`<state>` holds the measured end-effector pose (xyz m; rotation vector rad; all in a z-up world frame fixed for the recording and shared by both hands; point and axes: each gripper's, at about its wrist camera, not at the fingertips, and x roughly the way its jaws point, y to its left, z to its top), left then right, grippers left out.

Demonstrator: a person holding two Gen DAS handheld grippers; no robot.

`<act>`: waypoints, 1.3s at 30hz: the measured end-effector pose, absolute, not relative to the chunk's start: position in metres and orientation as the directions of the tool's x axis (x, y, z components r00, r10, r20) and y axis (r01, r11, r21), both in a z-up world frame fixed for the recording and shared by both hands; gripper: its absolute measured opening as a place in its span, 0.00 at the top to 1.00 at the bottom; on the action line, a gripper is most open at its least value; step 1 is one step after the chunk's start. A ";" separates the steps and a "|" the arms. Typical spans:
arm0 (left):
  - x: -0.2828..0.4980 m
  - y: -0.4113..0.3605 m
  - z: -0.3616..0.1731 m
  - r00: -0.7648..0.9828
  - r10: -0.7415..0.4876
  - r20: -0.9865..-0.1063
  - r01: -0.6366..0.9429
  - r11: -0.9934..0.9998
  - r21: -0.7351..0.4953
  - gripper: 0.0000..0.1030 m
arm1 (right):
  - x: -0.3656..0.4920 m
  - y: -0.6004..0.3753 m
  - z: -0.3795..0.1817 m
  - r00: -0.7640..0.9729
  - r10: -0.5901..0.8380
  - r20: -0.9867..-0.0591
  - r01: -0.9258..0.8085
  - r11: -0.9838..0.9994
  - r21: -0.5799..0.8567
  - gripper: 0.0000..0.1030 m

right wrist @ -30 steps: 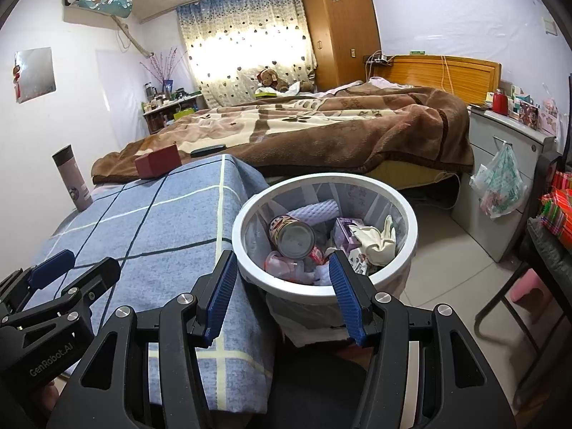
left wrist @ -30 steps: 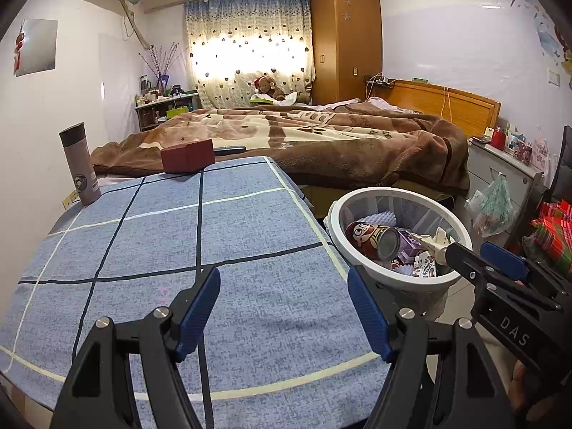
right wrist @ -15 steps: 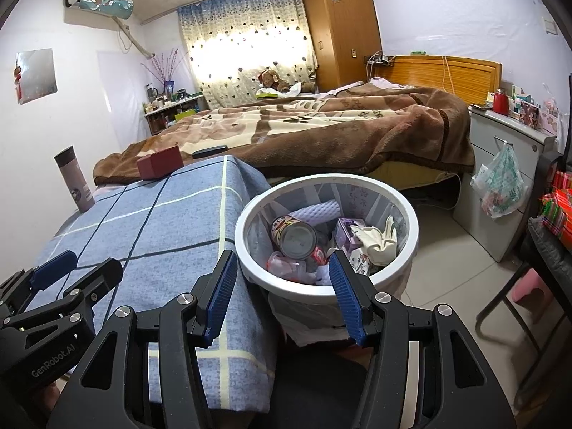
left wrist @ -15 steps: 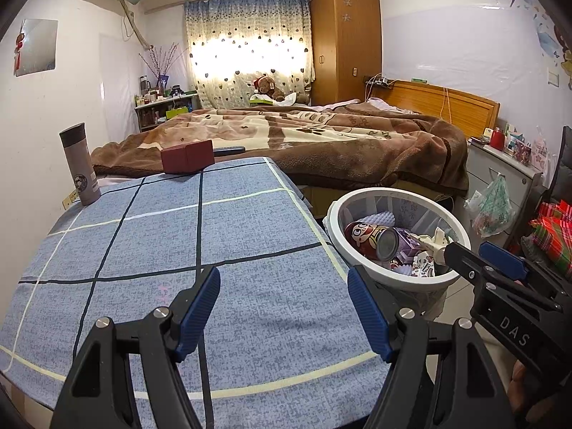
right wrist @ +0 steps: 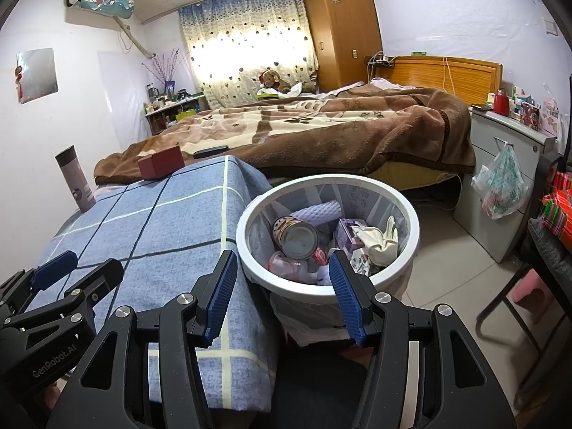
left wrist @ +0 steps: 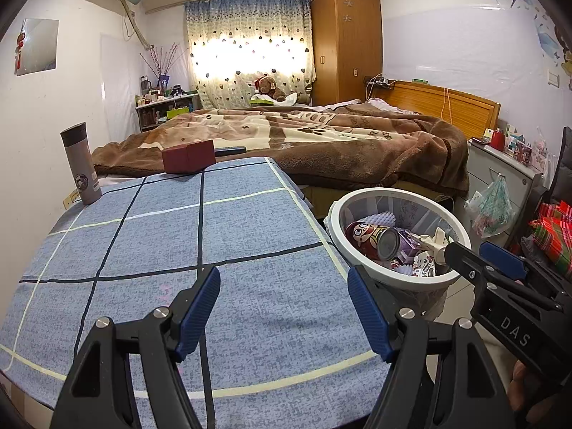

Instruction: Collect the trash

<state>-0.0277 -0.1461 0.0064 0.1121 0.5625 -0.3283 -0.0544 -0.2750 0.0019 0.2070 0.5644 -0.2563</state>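
Nothing has shifted since the earlier frames: both hands hold still. Left gripper (left wrist: 282, 307) hovers over the blue checked table (left wrist: 161, 236), jaws wide apart and empty; right gripper (right wrist: 282, 293) points at the near rim of the white bin (right wrist: 411, 221), jaws likewise apart and empty. Trash, a can (right wrist: 295, 236) among it, already lies in the bin, just beside the table's right edge. No loose trash shows on the table, so the right hand is nearer.
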 end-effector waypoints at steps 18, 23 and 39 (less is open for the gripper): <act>-0.028 -0.146 0.007 0.796 -0.275 -0.539 0.336 0.942 0.015 0.27 | -0.055 -0.276 0.001 0.815 -0.182 -0.550 0.295 0.948 0.123 0.46; -0.028 -0.145 0.007 0.796 -0.275 -0.539 0.336 0.942 0.014 0.27 | -0.055 -0.275 0.001 0.816 -0.181 -0.550 0.295 0.947 0.125 0.46; -0.029 -0.143 0.006 0.793 -0.279 -0.542 0.339 0.941 0.011 0.27 | -0.055 -0.276 0.001 0.816 -0.181 -0.549 0.294 0.948 0.124 0.46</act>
